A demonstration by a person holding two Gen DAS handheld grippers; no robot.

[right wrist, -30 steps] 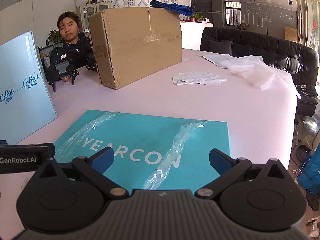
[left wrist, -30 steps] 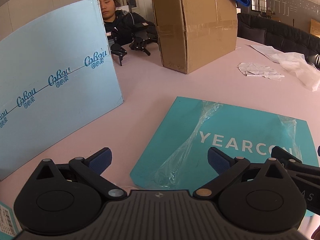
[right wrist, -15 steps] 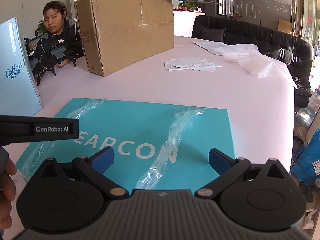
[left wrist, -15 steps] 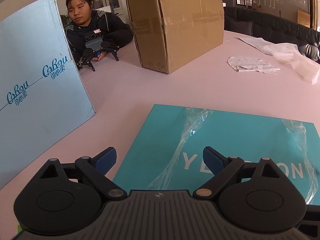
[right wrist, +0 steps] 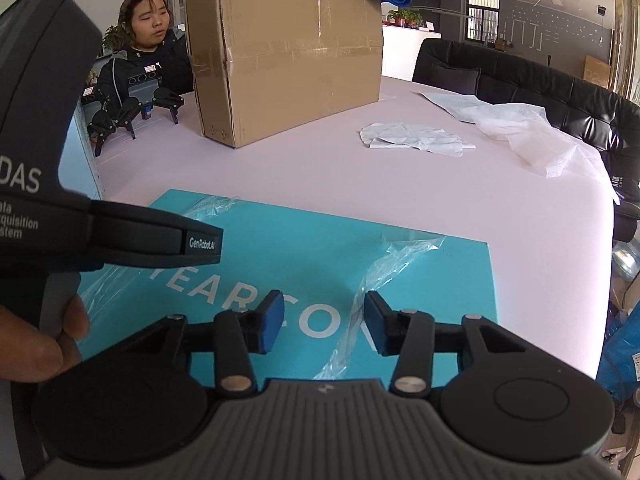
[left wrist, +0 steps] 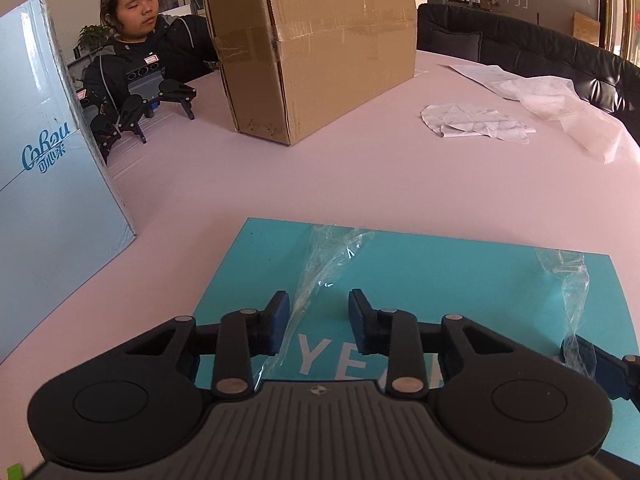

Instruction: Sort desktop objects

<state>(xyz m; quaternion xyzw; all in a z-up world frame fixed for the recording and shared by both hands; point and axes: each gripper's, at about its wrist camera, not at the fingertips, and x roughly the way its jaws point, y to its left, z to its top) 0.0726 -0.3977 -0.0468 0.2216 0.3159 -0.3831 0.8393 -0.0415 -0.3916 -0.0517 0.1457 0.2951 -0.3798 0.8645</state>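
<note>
A flat teal YEARCON box [left wrist: 440, 280] lies on the pale pink table [left wrist: 360, 176], with two strips of clear plastic wrap [left wrist: 324, 264] across its top. It also shows in the right wrist view [right wrist: 320, 248]. My left gripper [left wrist: 318, 322] hovers over the box's near left part, jaws partly closed with a gap, straddling the left plastic strip, empty. My right gripper [right wrist: 324, 326] hovers over the box's near right part, jaws partly closed, straddling the right plastic strip [right wrist: 384, 268], empty. The left gripper's body [right wrist: 120, 232] fills the left of the right wrist view.
A tall light-blue carton [left wrist: 48, 184] stands at the left. A brown cardboard box [left wrist: 316, 40] stands behind. Crumpled white paper [left wrist: 476, 124] and sheets [left wrist: 560, 100] lie at the right. A person with two more grippers [left wrist: 152, 100] sits at the far side. A black sofa [left wrist: 540, 48] borders the table.
Both grippers have moved forward over the teal box and their jaws have narrowed from wide open to a small gap. The left gripper shifted right, closer to the right one.
</note>
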